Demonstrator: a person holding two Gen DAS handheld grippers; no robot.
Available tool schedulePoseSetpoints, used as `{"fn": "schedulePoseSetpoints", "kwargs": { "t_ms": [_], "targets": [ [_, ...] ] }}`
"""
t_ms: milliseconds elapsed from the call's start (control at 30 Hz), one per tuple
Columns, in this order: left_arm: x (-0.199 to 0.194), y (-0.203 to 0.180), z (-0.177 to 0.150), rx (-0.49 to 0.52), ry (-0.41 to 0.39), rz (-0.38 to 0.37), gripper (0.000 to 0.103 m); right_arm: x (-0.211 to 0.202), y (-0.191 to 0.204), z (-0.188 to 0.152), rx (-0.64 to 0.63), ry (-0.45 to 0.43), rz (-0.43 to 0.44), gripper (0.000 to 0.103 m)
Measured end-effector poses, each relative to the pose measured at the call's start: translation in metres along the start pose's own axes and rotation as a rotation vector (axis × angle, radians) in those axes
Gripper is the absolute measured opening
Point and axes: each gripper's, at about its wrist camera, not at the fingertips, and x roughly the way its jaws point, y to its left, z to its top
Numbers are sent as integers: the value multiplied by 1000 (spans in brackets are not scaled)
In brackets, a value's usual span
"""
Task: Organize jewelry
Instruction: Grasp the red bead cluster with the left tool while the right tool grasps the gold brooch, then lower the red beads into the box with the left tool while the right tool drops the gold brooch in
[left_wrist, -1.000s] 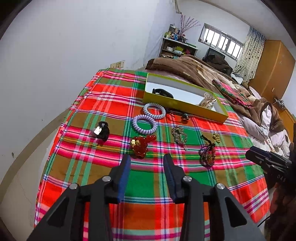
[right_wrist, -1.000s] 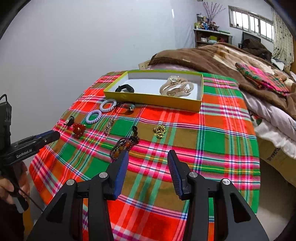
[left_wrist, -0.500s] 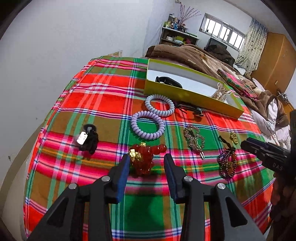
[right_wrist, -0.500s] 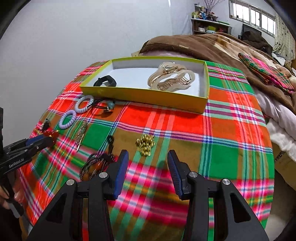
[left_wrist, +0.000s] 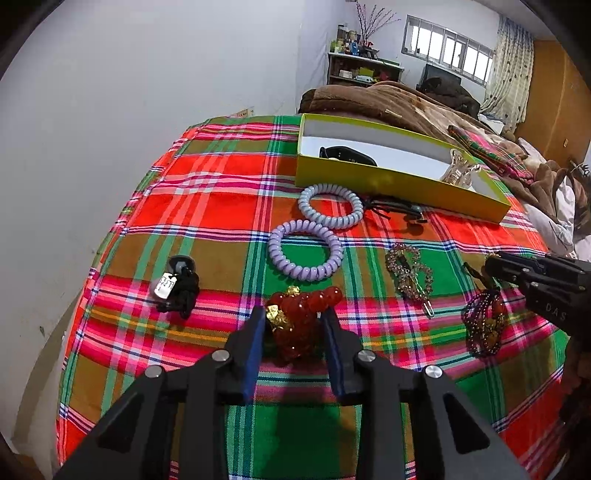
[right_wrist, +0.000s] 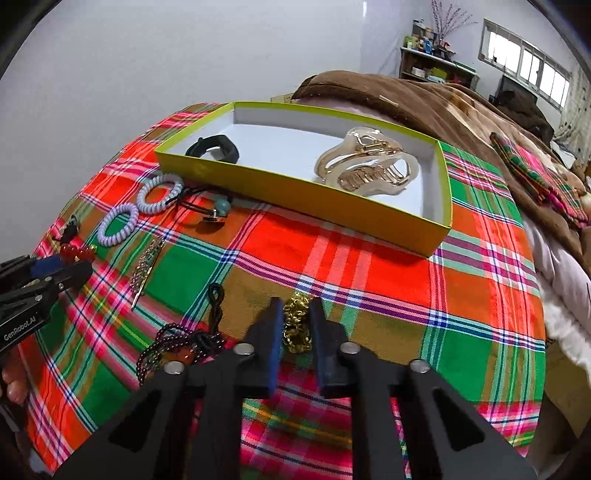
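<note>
Two coil hair ties (left_wrist: 330, 205) (left_wrist: 305, 249), one box (right_wrist: 258, 179), two bead bracelets (left_wrist: 303, 325) (left_wrist: 484, 326).

In my right wrist view, the side of my left gripper (right_wrist: 55, 273) carries white lettering reading "GenRobot.AI". In my left wrist view, the body of my right gripper (left_wrist: 496, 264) shows the letters "DAS". The metal tag (left_wrist: 167, 286) carries markings too small to read.

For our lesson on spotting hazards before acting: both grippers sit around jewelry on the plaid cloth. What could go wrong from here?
1. The left gripper straddles the red bead cluster with gold charm; its loose beads might slip out on closing.
2. The right gripper brackets the small gold chain piece; its fingertips could pinch the plaid cloth too.
3. The dark beaded bracelet lies close by and might snag.
</note>
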Motion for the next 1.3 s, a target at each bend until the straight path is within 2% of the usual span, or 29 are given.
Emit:
{"fn": "schedulePoseSetpoints", "kwargs": {
  "t_ms": [67, 133, 400, 900, 1300],
  "targets": [
    [-1, 0, -1, -1, 0, -2, 23, -1, -1, 0, 9, -2, 6, 10],
    [-2, -1, 0, -3, -2, -11, 21, -2, -3, -1, 21, -2, 20, 10],
    [-12, -1, -3, -26, -7, -57, 20, -24, -12, -8, 66, -34, 60, 10],
    [-62, -21, 5, -7, -84, -129, 20, -85, -14, -9, 79, -137, 89, 10],
    [-73, -35, 15, 16, -97, -165, 20, -105, -21, -6, 74, -167, 91, 10]
  ]
}}
